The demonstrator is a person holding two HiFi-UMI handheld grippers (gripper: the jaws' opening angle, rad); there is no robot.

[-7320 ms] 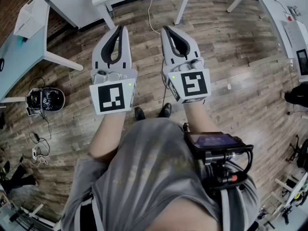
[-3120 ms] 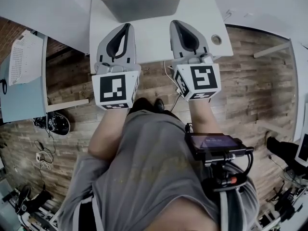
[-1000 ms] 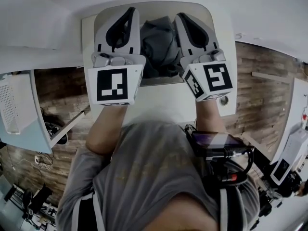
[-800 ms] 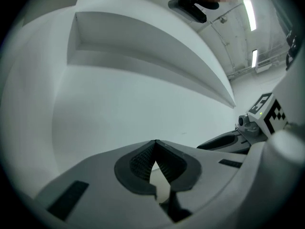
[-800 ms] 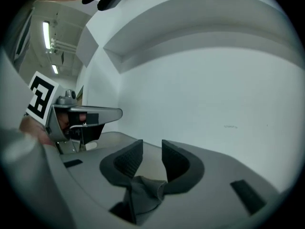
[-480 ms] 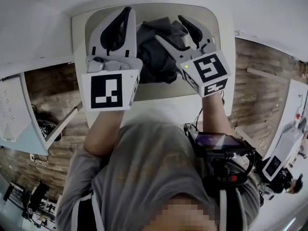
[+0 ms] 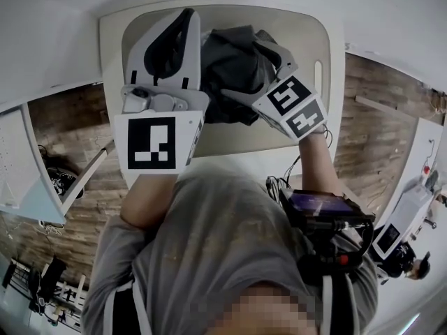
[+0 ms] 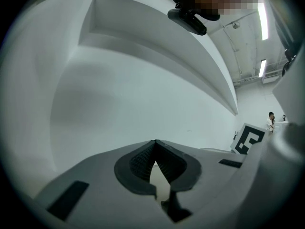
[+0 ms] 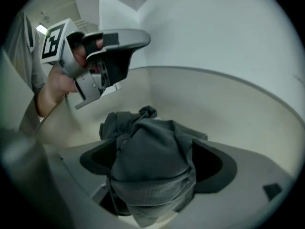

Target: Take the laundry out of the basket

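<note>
A person leans over a basket (image 7: 311,47) with a gripper in each hand. The right gripper (image 9: 152,175) tips down into it. Its jaws have just been opening and now stand wide, straddling a crumpled heap of dark grey laundry (image 9: 152,142) that fills the gap between them without being clamped. Left of those jaws, the left gripper (image 8: 156,144) is held level above the basket, jaws closed on nothing. All the laundry in view lies inside the basket; the grasp and the lift out appear to remain.
</note>
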